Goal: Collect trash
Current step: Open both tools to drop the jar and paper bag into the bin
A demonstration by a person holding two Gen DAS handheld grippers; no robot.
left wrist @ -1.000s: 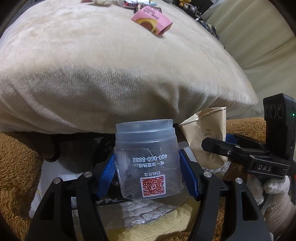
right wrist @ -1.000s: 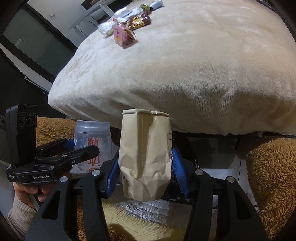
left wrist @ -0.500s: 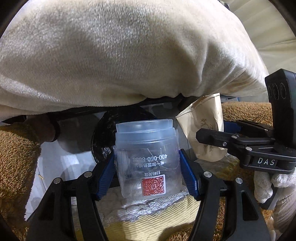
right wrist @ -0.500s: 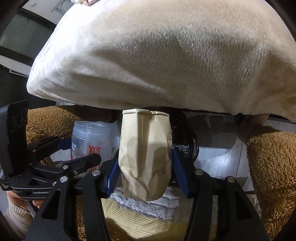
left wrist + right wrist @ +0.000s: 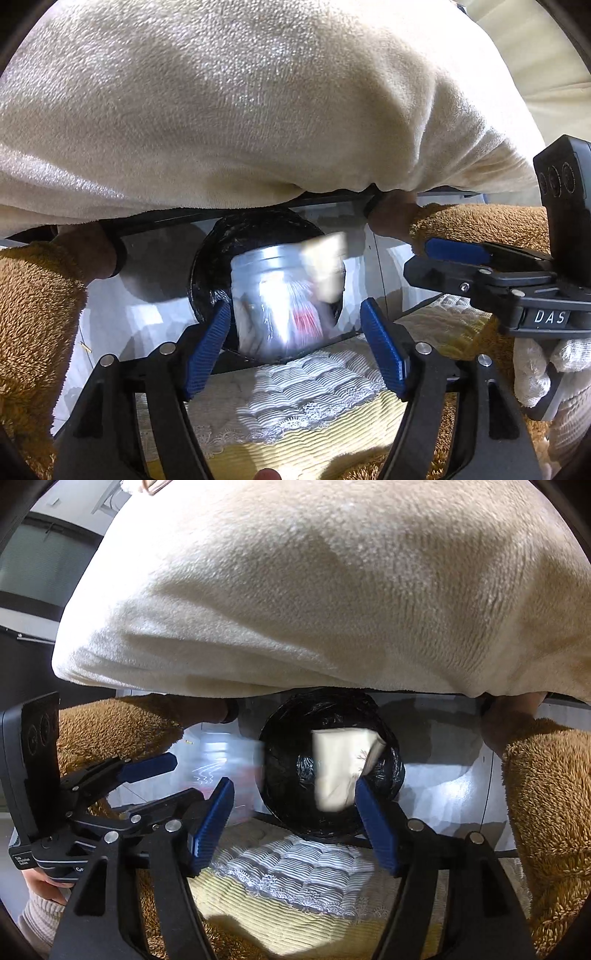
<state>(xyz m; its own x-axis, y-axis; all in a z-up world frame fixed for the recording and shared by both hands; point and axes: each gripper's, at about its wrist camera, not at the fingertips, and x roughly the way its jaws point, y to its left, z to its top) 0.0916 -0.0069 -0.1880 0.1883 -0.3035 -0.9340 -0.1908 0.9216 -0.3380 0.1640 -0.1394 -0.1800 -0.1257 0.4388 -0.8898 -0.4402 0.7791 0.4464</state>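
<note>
A clear plastic jar [image 5: 277, 299] with a red code label is blurred in mid-air, falling toward the black-lined bin [image 5: 221, 258] in the left wrist view. My left gripper [image 5: 295, 343] is open just behind it, with nothing in it. In the right wrist view a brown paper bag [image 5: 343, 768] is blurred, dropping into the same black-lined bin [image 5: 295, 760]. My right gripper [image 5: 293, 823] is open and empty. The jar shows there only as a faint blur [image 5: 218, 764]. Each gripper shows in the other's view, the right one [image 5: 480, 273] and the left one [image 5: 122, 782].
A cream blanket-covered cushion [image 5: 240, 103] hangs over the bin. Brown fuzzy fabric [image 5: 546, 794] lies on both sides. A yellow and white lace-edged cloth [image 5: 295, 406] lies below the grippers. A pale wall or panel [image 5: 443, 775] stands behind the bin.
Both grippers moved lower toward the bin and opened. The jar left the left gripper and the paper bag left the right one; both are now dropping into the bin.
</note>
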